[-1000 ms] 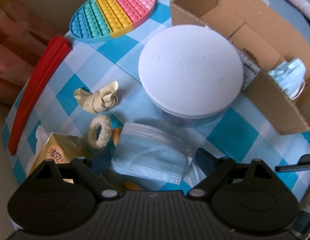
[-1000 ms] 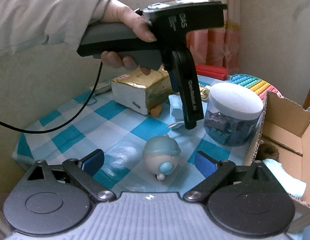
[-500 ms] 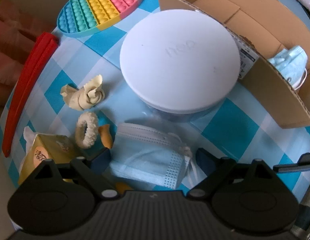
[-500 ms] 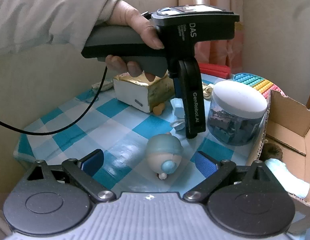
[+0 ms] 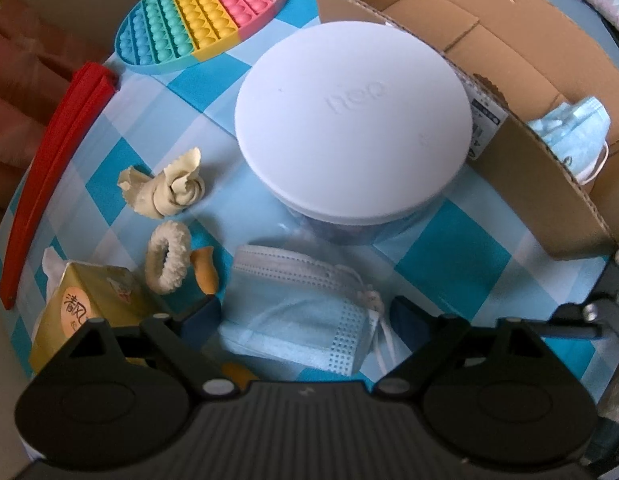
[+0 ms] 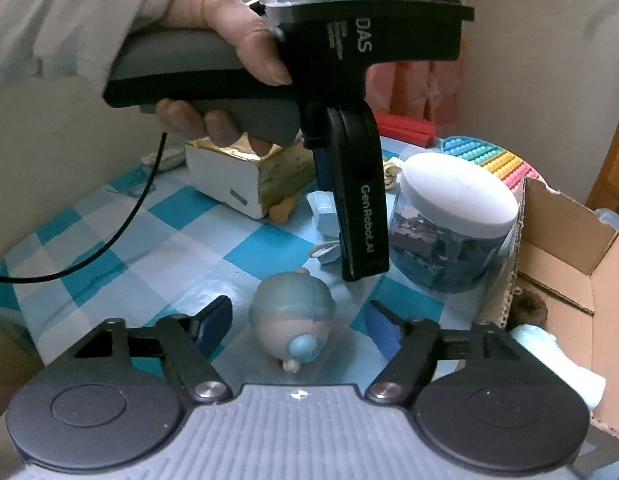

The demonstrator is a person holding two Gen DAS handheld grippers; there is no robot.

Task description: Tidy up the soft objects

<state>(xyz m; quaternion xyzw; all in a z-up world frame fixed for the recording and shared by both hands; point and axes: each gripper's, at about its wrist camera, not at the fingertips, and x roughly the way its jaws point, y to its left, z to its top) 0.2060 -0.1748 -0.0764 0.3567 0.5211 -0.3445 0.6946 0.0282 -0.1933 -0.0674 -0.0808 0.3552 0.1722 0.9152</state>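
Observation:
A light blue face mask (image 5: pixel 293 312) lies on the checked tablecloth. My left gripper (image 5: pixel 305 318) is open with its fingers on either side of the mask, just above it. A cream scrunchie (image 5: pixel 167 258) and a beige crumpled cloth (image 5: pixel 165 190) lie to its left. A cardboard box (image 5: pixel 549 200) at the right holds another blue mask (image 5: pixel 569 128). In the right wrist view my right gripper (image 6: pixel 299 322) is open around a round blue and pink soft toy (image 6: pixel 291 322) on the table. The left gripper's body (image 6: pixel 361 216) hangs just behind the toy.
A clear jar with a white lid (image 5: pixel 353 124) stands between the mask and the box. A rainbow pop toy (image 5: pixel 205 12), a red bar (image 5: pixel 49 184), a gold tissue pack (image 5: pixel 85 312) and an orange piece (image 5: pixel 205 272) lie around. A black cable (image 6: pixel 89 264) trails at the left.
My left gripper has moved down and forward, closer to the blue mask. My right gripper has moved forward so the soft toy sits between its fingers.

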